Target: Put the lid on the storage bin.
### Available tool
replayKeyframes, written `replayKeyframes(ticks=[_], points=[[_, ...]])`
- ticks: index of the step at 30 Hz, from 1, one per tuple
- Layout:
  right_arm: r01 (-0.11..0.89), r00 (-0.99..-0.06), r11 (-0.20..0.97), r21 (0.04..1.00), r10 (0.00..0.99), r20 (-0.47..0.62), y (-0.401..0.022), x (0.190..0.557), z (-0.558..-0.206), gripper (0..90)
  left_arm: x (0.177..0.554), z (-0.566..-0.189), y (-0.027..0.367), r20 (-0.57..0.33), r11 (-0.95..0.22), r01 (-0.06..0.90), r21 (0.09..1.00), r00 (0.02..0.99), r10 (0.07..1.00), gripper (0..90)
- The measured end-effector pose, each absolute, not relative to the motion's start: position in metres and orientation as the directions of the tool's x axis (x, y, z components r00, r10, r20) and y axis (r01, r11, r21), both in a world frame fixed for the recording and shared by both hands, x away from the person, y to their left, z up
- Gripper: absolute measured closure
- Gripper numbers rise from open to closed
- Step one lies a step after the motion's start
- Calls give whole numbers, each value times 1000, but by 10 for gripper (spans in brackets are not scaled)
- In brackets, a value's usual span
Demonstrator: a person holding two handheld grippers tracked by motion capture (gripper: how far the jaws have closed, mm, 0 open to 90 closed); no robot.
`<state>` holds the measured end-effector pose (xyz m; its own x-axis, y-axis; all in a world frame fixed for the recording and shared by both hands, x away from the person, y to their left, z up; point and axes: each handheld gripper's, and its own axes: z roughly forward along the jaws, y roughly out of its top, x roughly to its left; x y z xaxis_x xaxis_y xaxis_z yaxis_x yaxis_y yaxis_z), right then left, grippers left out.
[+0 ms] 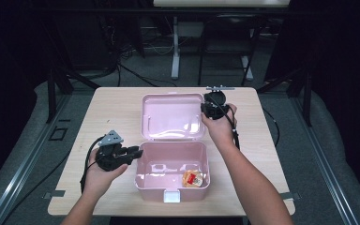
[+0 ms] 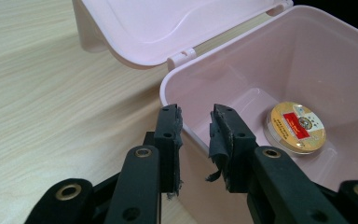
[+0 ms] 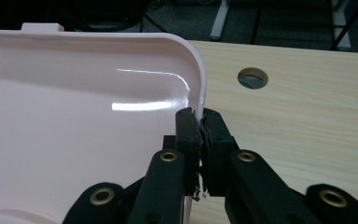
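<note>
A pink plastic box (image 1: 154, 190) stands open on the wooden table, its lid (image 1: 171, 117) swung up and back. A round gold and red tin (image 1: 193, 178) lies on the box floor at the right. My left gripper (image 1: 138, 152) straddles the box's left wall, and in the left gripper view its jaws (image 2: 196, 116) sit one outside and one inside the rim (image 2: 168, 91), with the tin (image 2: 296, 127) beyond. My right gripper (image 1: 205, 110) is shut on the lid's right edge; in the right gripper view the pads (image 3: 198, 116) pinch the lid's rim (image 3: 200, 88).
The box has a white latch (image 1: 171, 196) on its front wall. A round cable hole (image 3: 252, 77) is cut in the tabletop to the right of the lid. Desk legs and cables stand on the floor behind the table.
</note>
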<state>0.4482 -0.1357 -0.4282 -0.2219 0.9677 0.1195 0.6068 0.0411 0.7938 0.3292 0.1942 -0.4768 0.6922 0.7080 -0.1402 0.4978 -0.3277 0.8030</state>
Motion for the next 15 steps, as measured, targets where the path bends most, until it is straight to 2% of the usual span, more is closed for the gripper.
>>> replayKeyframes(ticks=[15], points=[[520,-277,77,851,957,83,-140,421,-410,868,329,-477,194,-137,-328,498,803,689,711,722]])
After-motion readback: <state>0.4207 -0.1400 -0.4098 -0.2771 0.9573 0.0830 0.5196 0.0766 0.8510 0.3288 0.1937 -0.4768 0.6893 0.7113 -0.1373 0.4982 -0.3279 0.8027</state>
